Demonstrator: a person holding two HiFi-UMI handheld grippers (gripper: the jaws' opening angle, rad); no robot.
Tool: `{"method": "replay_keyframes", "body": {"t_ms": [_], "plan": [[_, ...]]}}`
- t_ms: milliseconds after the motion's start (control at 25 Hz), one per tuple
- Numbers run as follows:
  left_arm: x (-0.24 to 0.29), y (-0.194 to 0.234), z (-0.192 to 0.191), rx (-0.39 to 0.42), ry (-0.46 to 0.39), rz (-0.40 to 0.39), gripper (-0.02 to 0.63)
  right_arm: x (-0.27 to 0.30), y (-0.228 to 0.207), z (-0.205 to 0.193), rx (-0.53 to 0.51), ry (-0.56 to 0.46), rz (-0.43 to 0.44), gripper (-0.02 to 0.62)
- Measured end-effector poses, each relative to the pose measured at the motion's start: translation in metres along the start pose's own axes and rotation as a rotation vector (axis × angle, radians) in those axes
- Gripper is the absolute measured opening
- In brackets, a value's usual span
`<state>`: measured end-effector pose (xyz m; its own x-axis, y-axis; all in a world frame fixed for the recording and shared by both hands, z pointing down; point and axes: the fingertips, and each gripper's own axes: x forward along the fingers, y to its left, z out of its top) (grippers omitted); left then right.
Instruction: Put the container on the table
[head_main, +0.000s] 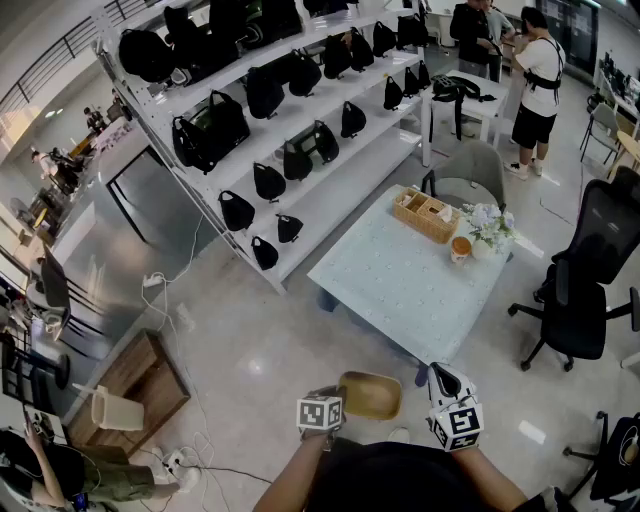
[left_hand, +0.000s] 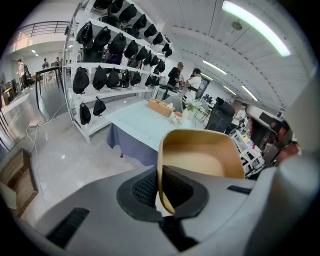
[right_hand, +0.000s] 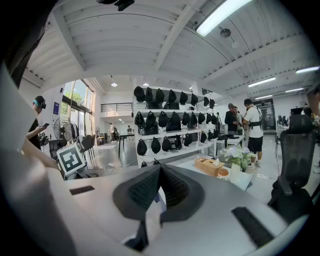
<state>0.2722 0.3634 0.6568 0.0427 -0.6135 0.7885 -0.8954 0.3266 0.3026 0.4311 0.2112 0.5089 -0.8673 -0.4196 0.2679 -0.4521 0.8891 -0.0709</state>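
Tan container (left_hand: 197, 155) clamped by rim wall in left gripper (left_hand: 160, 185); right gripper (right_hand: 159, 187) jaws together, empty. Carry step judged in hand. Table (head_main: 400, 285) well ahead of jaws: approach, lowering, release required.

The room was bright and evenly lit by long ceiling light strips (left_hand: 255, 25) and by daylight from tall windows (right_hand: 80, 97), with faint, soft shadows, a pale, evenly lit table (head_main: 400, 280) and small glare spots on the glossy floor (head_main: 250, 367). Both gripper views were round fisheye pictures with black corners and lines bending strongly toward the edges. The container (left_hand: 200, 155), close to the lens, looked slightly soft, while the head view was fairly sharp.
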Motion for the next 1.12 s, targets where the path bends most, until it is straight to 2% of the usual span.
{"method": "replay_keyframes", "body": {"t_ms": [280, 520, 800, 1120], "plan": [[-0.011, 0.015, -0.005, 0.0, -0.006, 0.038, 0.009, 0.008, 0.011, -0.002, 0.09, -0.036, 0.029, -0.003], [-0.022, 0.037, -0.009, -0.052, -0.03, 0.057, 0.009, 0.033, 0.043, -0.004, 0.062, -0.009, 0.133, -0.003], [-0.031, 0.108, -0.013, -0.111, -0.02, 0.061, 0.009, 0.094, 0.1, 0.002, 0.026, 0.012, 0.173, -0.003], [-0.04, 0.216, 0.03, -0.122, -0.031, 0.051, 0.009, 0.198, 0.16, 0.024, -0.007, 0.059, 0.148, -0.003]]}}
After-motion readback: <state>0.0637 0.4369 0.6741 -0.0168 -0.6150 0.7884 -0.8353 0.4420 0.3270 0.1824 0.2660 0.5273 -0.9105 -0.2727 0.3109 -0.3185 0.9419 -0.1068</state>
